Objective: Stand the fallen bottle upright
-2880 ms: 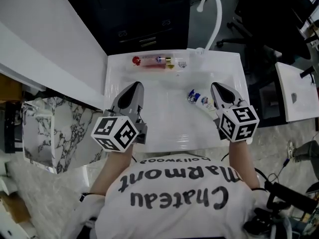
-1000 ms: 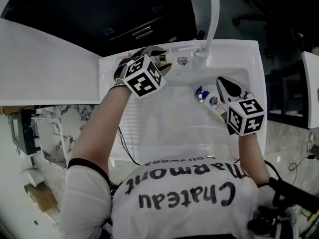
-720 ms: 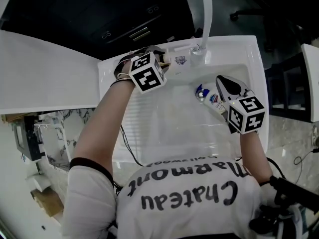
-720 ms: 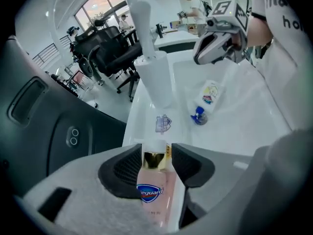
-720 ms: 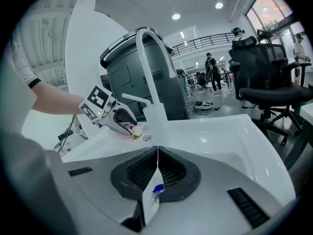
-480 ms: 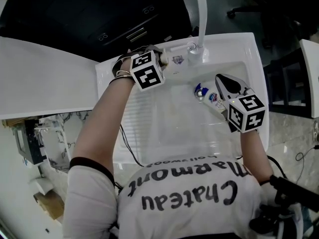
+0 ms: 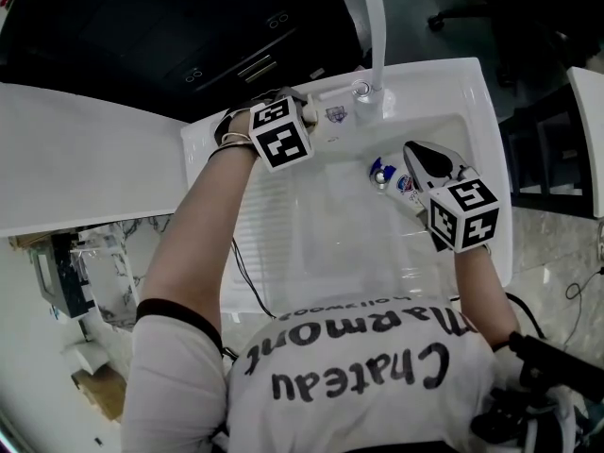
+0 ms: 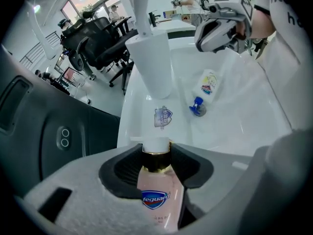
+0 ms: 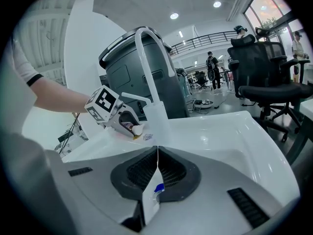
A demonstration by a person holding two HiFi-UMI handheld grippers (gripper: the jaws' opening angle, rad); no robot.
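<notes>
Two hand-held grippers, two bottles, one sink point(image 7: 495, 187) and one faucet point(image 8: 154, 67), seen from your position at 6 o'clock.

Nearest you, at about 2 o'clock, is your right hand-held gripper point(image 9: 157, 151). Its jaws are together at the tips and clamp nothing. Its marker cube point(image 7: 462, 215) faces up. The gripper hangs over the right half of the basin.

Just beneath and beside its tips lies the white bottle point(image 7: 396, 182). The bottle is on its side on the basin floor, with its blue cap pointing toward 11 o'clock.

Farther off, at about 11 o'clock, your left hand-held gripper point(image 8: 156, 153) reaches over the sink's back ledge, with a second marker cube point(image 7: 280, 135) on top. Its jaws stand apart around the pink bottle point(image 8: 159, 199) and have just been closing. The left jaw meets the bottle's side, while a dark gap shows at the right jaw.

The pink bottle lies fallen on the back ledge. Its gold collar and white cap point toward the faucet base.

One printed sticker point(image 8: 164, 116) sits on the ledge, between that cap and the faucet.

Farthest away, at 12 o'clock, the faucet rises from the ledge and arches over the basin.
</notes>
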